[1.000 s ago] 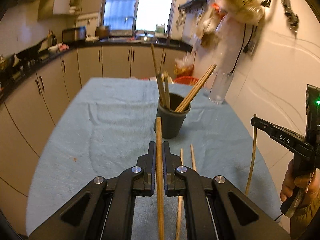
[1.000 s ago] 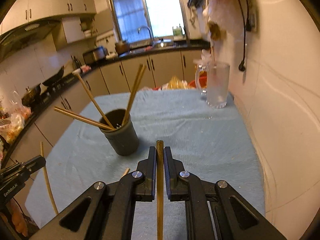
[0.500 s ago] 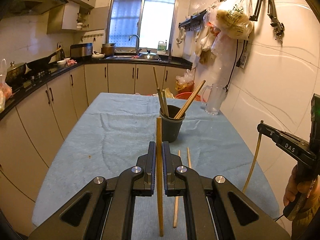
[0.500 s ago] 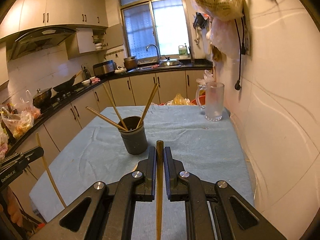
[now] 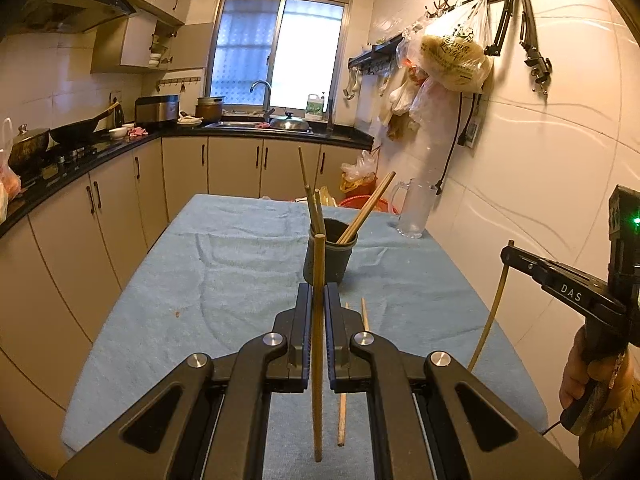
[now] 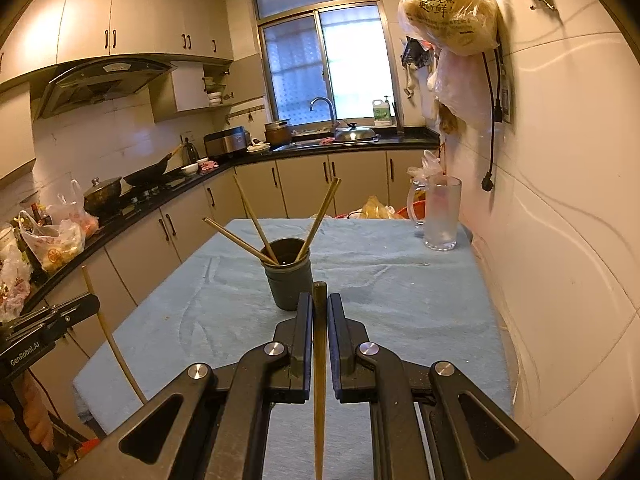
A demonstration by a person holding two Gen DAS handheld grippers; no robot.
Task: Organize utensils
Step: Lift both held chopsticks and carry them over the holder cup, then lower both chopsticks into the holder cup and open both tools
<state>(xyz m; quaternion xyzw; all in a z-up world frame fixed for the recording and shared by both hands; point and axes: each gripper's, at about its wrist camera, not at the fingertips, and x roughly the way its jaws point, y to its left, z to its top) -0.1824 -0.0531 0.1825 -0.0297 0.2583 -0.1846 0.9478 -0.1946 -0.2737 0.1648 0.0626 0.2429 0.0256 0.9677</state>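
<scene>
A dark grey cup (image 5: 329,252) stands mid-table on the blue cloth and holds several wooden chopsticks (image 5: 366,208); it also shows in the right wrist view (image 6: 289,276). My left gripper (image 5: 318,300) is shut on one upright chopstick (image 5: 318,344), held above the table short of the cup. My right gripper (image 6: 320,308) is shut on another chopstick (image 6: 319,380), also held high and back from the cup. Two loose chopsticks (image 5: 343,376) lie on the cloth below the left gripper. Each gripper shows in the other's view, the right (image 5: 505,254) and the left (image 6: 94,305).
A frosted glass mug (image 6: 440,214) stands at the table's far right corner by the wall. The blue-clothed table (image 5: 240,264) has cabinets on its left and a tiled wall on its right. Bags hang on wall hooks (image 5: 456,56). A red bin (image 5: 366,204) sits beyond the table.
Both grippers have risen and drawn back from the cup, each still holding its chopstick. The cup looks smaller and farther in both views.
</scene>
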